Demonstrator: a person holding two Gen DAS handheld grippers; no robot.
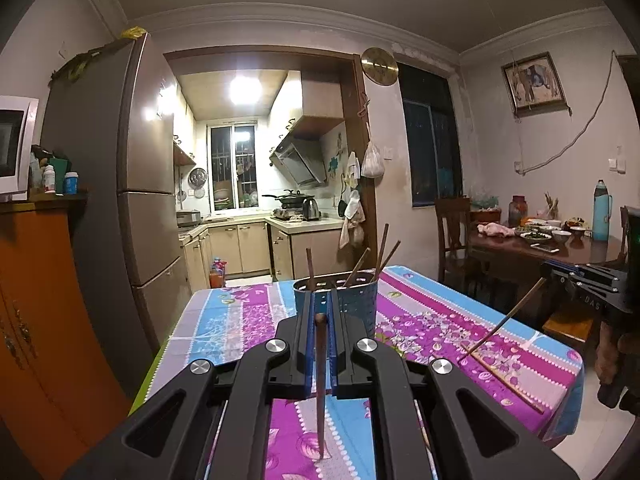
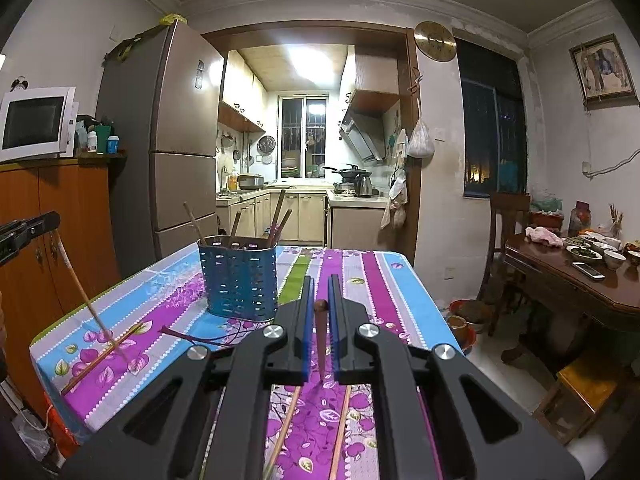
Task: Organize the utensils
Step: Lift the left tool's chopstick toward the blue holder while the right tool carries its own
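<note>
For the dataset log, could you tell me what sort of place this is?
Most likely a home dining area opening onto a kitchen: a fridge, a range hood over the stove, and a wooden dining table set with dishes.

Right gripper (image 2: 320, 312) grips a chopstick (image 2: 320, 344) near the blue holder (image 2: 238, 276).

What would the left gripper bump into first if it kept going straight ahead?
Probably the blue utensil holder. It stands on the table right beyond the left gripper, whose jaws hold a chopstick. How far off it is, this picture cannot show.
</note>
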